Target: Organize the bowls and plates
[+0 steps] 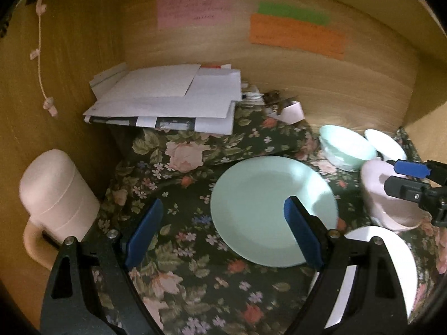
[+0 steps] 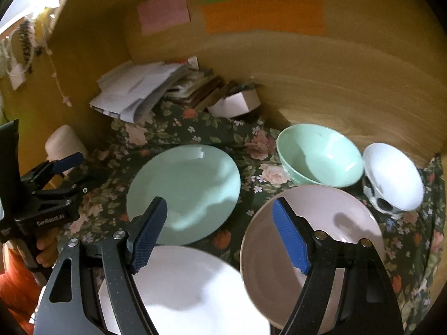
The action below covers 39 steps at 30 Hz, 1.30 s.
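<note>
Three plates: a green plate (image 2: pixel 184 192) lies on the flowered cloth (image 2: pixel 245 142); a white plate (image 2: pixel 190 287) lies nearest the camera, its far rim close to the green one; a pink dish (image 2: pixel 329 223) lies to the right, apart from the green plate.
Bowls: a green bowl (image 2: pixel 321 156) and a white bowl (image 2: pixel 394 178) stand side by side by the back wall, just behind the pink dish.
Left gripper (image 1: pixel 223 231): jaws wide apart and holding nothing; it hangs over the cloth, one finger over the near part of the green plate, with no sign that it presses on it.
Right gripper (image 2: pixel 220 240): jaws apart, also holding nothing; it hovers above the gap between the white plate and the pink dish.
Other things: a heap of papers (image 1: pixel 167 103) at the back and a pale mug (image 1: pixel 56 198) at the left.
Step in hand: judging by two free grippers over unstacked dishes, a pick is being chosen; no stack is built yet.
Next move: likely one gripper lowers to a plate's rim, gets one finger under the edge and one above, then closes. A flat plate on soft cloth gives little lip, so a shallow angle would help.
</note>
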Motion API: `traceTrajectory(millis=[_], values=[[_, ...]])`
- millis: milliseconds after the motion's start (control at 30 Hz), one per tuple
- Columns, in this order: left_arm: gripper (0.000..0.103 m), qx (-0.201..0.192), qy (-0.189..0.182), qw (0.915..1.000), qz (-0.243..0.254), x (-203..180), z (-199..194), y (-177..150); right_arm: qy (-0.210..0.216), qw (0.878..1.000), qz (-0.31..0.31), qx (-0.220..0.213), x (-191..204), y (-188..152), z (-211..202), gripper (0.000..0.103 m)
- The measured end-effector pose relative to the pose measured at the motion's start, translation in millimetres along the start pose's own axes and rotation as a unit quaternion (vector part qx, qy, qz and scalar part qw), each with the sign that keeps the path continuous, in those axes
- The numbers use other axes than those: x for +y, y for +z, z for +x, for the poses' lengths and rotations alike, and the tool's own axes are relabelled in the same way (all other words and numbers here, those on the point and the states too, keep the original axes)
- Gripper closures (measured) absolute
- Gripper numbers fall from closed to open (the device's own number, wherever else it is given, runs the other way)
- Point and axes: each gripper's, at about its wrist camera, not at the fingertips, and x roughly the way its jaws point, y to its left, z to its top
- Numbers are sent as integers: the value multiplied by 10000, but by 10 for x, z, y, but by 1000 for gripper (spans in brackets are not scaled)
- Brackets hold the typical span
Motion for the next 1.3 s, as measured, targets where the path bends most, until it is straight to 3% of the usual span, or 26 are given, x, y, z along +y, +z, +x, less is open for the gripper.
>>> traceTrajectory(millis=[233,467,600,800,933,1300], values=[[14,432,-141,9989,-144,163,408,5,-161,9987,-115,476,-18,150,403,29],[29,831,-155,9963,-150,236,674,-24,-108,9948,-155,1002,-41,211,757,52],[35,921,-169,9955,-154,246,752,-32,-132,9920,-223,1239,-20,213,892,59],[50,1100,-310,9934,-135,234,849,-53,-205,9881,-297,1497,13,227,993,63],[62,1225,-406,9915,-147,215,931,-64,-248,9847,-279,1701,2,235,1098,72],[77,1548,-674,9855,-192,150,1133,-133,-314,9807,-278,1912,7,295,1250,73]])
